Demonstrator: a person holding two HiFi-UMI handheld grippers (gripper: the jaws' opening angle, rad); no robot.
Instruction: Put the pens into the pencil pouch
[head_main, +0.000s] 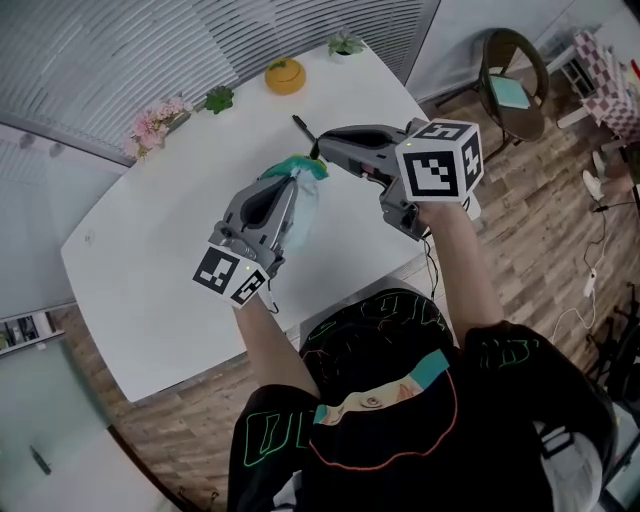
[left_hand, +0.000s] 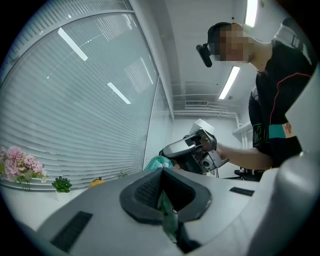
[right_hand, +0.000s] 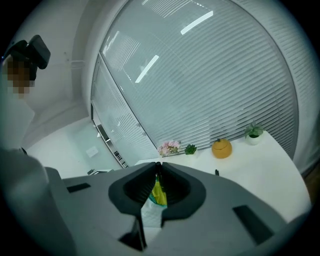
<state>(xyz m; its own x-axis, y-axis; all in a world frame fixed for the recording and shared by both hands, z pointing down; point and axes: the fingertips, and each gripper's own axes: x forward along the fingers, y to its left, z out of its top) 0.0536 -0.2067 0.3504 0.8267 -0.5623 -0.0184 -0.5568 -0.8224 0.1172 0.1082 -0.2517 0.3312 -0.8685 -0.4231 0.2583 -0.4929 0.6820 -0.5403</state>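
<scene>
though head view shows pouch (head_main: 308, 210) hanging between them, gripper views confirm left tongs (left_hand: 161, 171), right tongs (right_hand: 157, 165) each pinching it.

Probably an office: white table (head_main: 150, 275), window blinds (head_main: 120, 50), ceiling striplights (left_hand: 230, 82)

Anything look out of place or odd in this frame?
Nothing damaged or spilled. One black pen lies alone on the table, outside the pencil pouch, which the left gripper and right gripper both clamp in mid-air above it.

L gripper (head_main: 293, 175) & R gripper (head_main: 318, 152) pinch pouch (head_main: 306, 208) (teal top) above table (head_main: 150, 260).
</scene>
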